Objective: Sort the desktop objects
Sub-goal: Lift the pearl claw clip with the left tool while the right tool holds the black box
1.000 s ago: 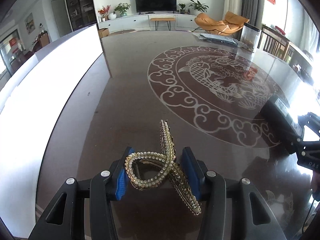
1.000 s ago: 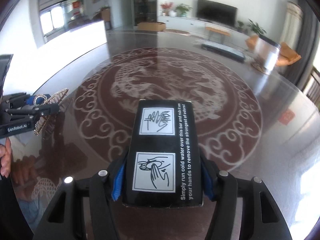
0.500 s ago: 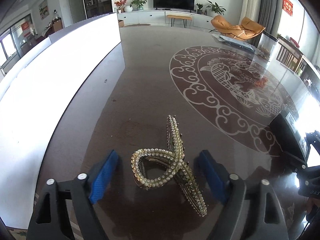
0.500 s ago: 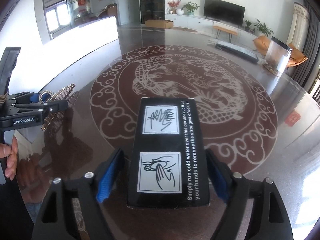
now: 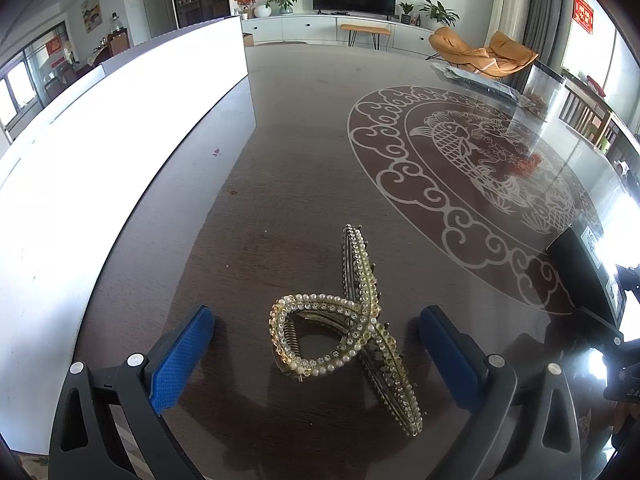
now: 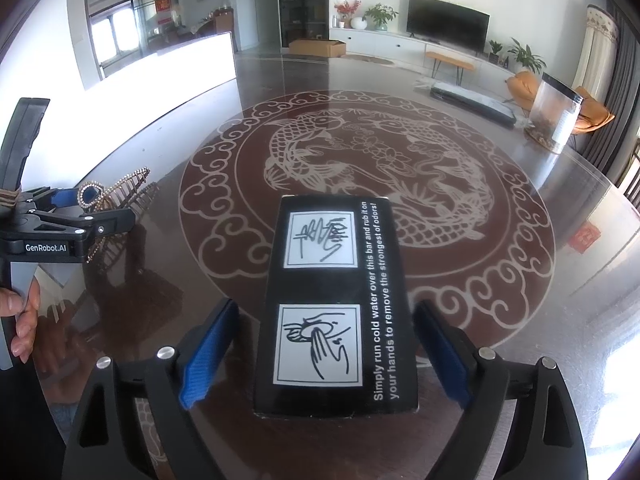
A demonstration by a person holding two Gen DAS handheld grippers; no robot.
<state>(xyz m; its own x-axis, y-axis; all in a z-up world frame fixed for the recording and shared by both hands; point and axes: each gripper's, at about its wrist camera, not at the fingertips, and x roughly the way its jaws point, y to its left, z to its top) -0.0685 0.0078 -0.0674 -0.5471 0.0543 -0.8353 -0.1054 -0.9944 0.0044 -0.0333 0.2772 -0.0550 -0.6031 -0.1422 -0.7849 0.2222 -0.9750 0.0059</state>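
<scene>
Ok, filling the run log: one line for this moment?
left gripper opening, hair clip released | right gripper opening, black box released

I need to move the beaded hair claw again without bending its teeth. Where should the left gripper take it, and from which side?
Judging by its pose, take the hair claw across the beaded loop near the crossing, coming down from above. The left gripper, jaws opening, already straddles it on the table; the loop's two sides face the pads, and the teeth stay clear.
</scene>
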